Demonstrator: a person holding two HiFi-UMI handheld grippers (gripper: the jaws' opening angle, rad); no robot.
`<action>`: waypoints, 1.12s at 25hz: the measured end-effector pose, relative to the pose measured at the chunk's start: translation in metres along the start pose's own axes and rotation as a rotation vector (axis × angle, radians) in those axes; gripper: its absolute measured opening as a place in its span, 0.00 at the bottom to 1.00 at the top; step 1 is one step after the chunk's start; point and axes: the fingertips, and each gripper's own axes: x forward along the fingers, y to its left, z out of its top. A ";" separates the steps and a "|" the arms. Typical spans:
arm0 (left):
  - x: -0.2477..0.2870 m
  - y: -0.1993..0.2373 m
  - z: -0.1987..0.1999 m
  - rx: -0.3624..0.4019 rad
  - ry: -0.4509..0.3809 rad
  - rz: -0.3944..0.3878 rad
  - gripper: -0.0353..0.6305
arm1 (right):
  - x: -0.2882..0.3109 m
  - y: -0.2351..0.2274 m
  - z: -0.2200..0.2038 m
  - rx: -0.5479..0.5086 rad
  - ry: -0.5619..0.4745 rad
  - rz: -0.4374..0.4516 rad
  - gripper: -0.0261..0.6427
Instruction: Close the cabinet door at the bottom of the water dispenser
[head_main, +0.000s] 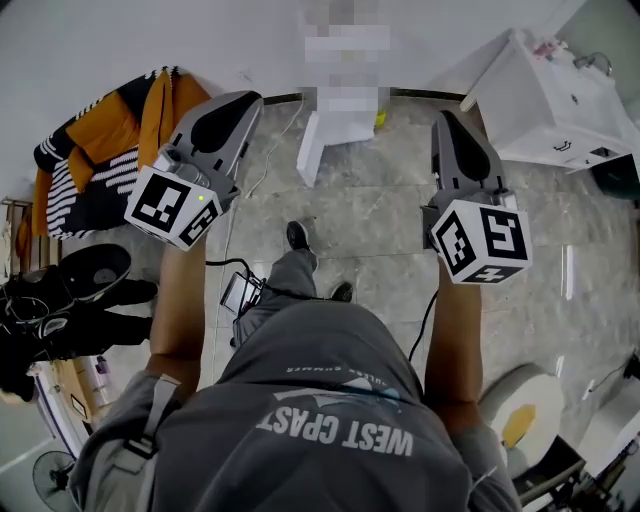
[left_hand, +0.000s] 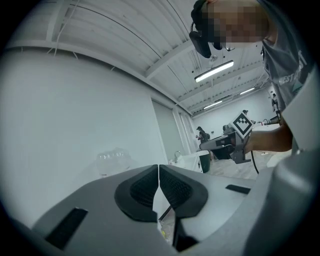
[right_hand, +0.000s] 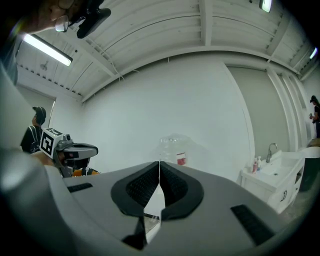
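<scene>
Two grey handheld tools, the left gripper (left_hand: 159, 176) and right gripper (right_hand: 159, 174), fingers together and empty, face the white water dispenser (head_main: 348, 128), well short; its bottom cabinet door (head_main: 310, 152) seems unclosed.

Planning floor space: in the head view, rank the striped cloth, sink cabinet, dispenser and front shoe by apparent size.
1. striped cloth and sink cabinet: they look about alike, so they are not ranked against each other.
2. dispenser: smaller, and partly blurred over.
3. front shoe: smallest.
</scene>
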 end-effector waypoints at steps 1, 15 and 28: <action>0.008 0.002 -0.002 -0.003 -0.005 -0.015 0.09 | 0.002 -0.004 -0.001 -0.001 0.001 -0.016 0.08; 0.111 0.088 -0.025 -0.034 -0.070 -0.152 0.09 | 0.088 -0.042 0.005 -0.027 0.019 -0.170 0.08; 0.171 0.178 -0.072 -0.091 -0.063 -0.227 0.09 | 0.188 -0.053 -0.007 -0.021 0.061 -0.261 0.08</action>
